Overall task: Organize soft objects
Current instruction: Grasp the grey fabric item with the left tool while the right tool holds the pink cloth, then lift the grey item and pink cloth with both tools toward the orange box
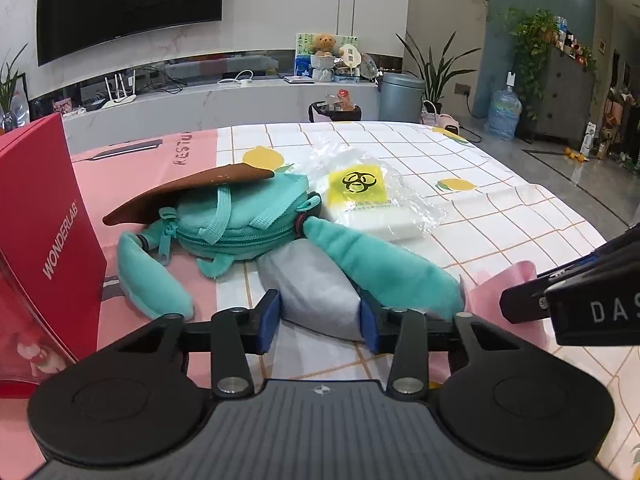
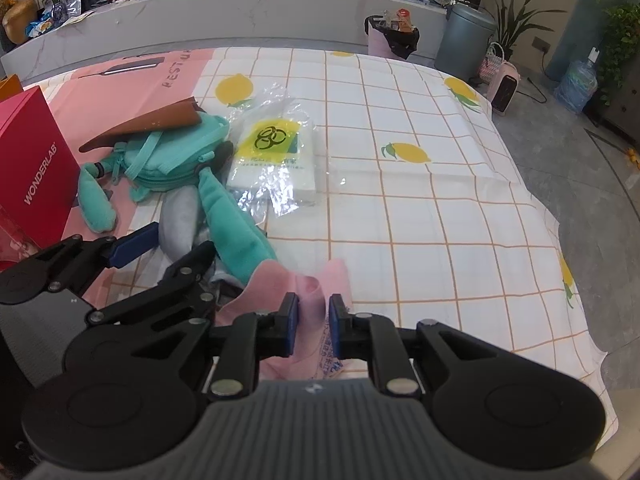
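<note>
Spread across the lemon-print tablecloth [image 2: 420,208]: teal plush pouch [image 1: 224,224] beside a red box [image 1: 36,216] reading "WONDERLAB". Right of the pouch, clear bag [image 2: 276,148] with a biohazard mark. Left gripper [image 1: 319,320] half open, pads [image 1: 269,316] pressing either side of the pouch's grey limb [image 1: 316,292]. Right gripper [image 2: 313,326] low, narrowly parted, pinching pink cloth [image 2: 316,292].

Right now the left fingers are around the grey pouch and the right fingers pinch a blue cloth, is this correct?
One detail is wrong: the cloth between the right gripper fingers is pink, not blue, as the right wrist view shows. The left gripper fingers are indeed around the grey pouch.
</note>
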### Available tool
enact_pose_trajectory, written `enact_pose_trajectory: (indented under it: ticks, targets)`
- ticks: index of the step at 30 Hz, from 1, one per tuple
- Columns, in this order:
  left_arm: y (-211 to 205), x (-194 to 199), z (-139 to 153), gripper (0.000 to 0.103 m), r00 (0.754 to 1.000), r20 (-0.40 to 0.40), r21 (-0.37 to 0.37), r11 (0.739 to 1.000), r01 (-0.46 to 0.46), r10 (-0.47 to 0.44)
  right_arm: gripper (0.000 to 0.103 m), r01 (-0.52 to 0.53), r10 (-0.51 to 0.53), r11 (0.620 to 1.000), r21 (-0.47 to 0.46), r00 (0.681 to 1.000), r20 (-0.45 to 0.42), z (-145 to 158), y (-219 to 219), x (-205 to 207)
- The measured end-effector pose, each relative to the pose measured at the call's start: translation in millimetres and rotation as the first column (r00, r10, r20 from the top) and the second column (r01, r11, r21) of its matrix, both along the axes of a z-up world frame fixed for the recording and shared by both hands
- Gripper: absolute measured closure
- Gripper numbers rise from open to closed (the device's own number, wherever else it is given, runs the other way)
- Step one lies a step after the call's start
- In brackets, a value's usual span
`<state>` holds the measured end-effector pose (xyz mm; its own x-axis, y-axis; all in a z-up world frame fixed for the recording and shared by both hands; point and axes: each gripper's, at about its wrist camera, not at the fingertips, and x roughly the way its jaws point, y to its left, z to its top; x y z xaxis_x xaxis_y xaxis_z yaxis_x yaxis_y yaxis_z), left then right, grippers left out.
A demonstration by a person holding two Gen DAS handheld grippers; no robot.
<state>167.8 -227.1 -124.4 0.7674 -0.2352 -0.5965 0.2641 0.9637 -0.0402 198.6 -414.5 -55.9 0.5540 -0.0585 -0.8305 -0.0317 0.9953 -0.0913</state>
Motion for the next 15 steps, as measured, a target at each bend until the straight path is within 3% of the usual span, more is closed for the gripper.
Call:
enact_pose_trajectory:
  ticks: [2,5,7,9,15]
  targets:
    - [1,-2,0,0.080,1.000,0.001,-0.002,1.000,0.006,-0.006,0.090,-0.004,0.004,1.000,0.003,1.000,-0.008,-1,0,1]
    - [2,-5,0,0.097,1.000,0.008,0.016,1.000,0.027,-0.027,0.088,-0.009,0.008,1.000,-0.003,1.000,-0.021,-4,0,2]
    - [5,-8,1,0.098,1.000,0.008,0.032,0.999,0.020,-0.020,0.083,0.002,-0.001,1.000,0.024,1.000,-0.018,-3,-3,2]
    - [12,-12,4,0.098,1.000,-0.015,0.014,1.000,0.011,-0.010,0.066,0.028,-0.026,0.993,0.114,1.000,-0.016,0,-14,3]
    - [40,-29,11,0.098,0.996,-0.080,0.006,1.000,0.026,-0.025,0.051,0.103,-0.096,0.978,0.179,0.994,-0.049,-4,-28,8]
